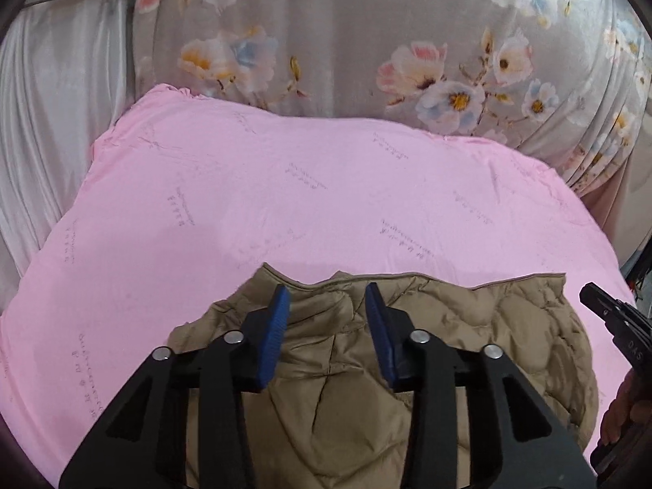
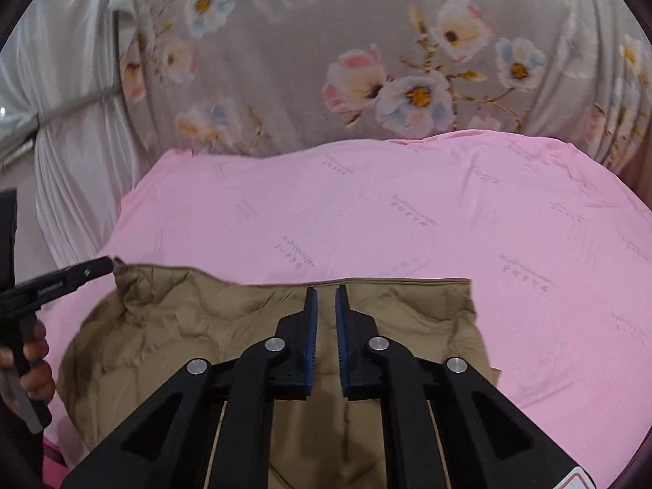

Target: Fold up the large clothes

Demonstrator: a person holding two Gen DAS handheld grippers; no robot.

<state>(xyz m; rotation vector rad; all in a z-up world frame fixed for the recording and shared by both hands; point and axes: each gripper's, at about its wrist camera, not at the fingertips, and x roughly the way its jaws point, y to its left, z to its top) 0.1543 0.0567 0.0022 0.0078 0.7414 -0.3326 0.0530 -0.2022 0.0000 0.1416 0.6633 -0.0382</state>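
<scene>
The tan quilted padded jacket (image 1: 428, 346) lies folded on the pink printed bed sheet (image 1: 285, 187) (straight top hem facing the grey floral curtain (image 1: 346, 40)). Above it, the left tool (image 1: 328, 326) stands spread and empty; the right tool (image 2: 326, 326) is nearly pressed together, pinching nothing.

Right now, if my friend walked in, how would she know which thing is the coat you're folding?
Look for the big pink sheet spread over the bed, in front of the grey flowery cloth. At its near edge lies a puffy coat, right under both hand-held grippers. It is the only brown, quilted thing there; everything around it is smooth pink or flowered.
</scene>
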